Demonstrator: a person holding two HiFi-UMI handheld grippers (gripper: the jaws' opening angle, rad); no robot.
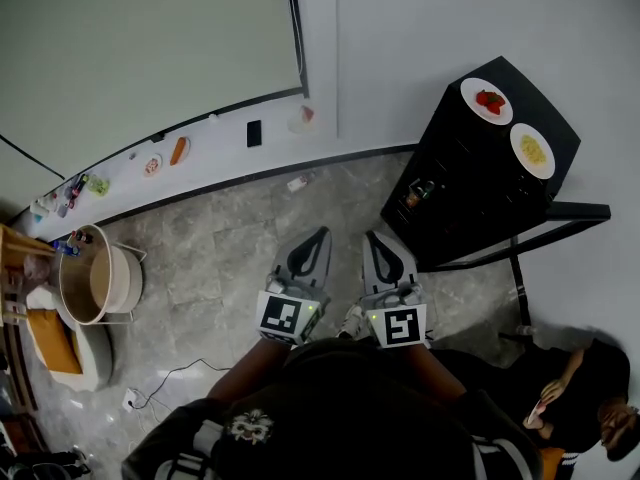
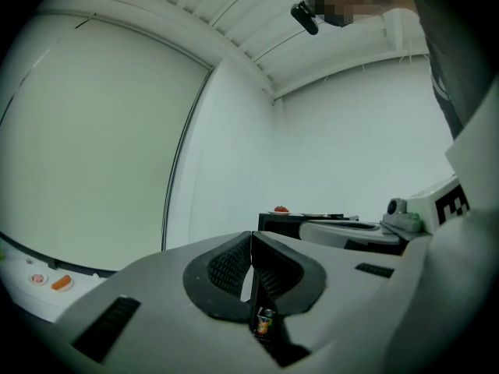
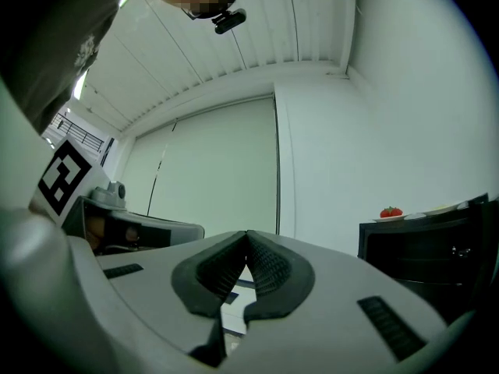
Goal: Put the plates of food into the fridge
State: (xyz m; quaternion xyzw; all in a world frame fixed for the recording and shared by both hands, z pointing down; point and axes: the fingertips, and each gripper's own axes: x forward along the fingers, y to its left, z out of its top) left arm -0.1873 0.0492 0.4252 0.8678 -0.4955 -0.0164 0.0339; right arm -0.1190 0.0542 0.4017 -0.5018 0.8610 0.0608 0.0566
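**Nothing stowed yet: both plates sit on top of the fridge**

Closest to me, my left gripper [image 1: 318, 236] and right gripper [image 1: 377, 240] are each pressed together and empty. The floor [image 1: 220, 258] ahead is open. A pot [image 1: 98, 276] stands well clear at 9 o'clock, and a seated person [image 1: 585, 388] crowds 4 o'clock. At 1 o'clock is the black fridge [image 1: 470, 183], its door seemingly swung out toward 3 o'clock. On its top, near the edges, are the yellow-food plate [image 1: 532, 150] and, beyond it, the red-fruit plate [image 1: 486, 101]. I judge the whole task is still to do.
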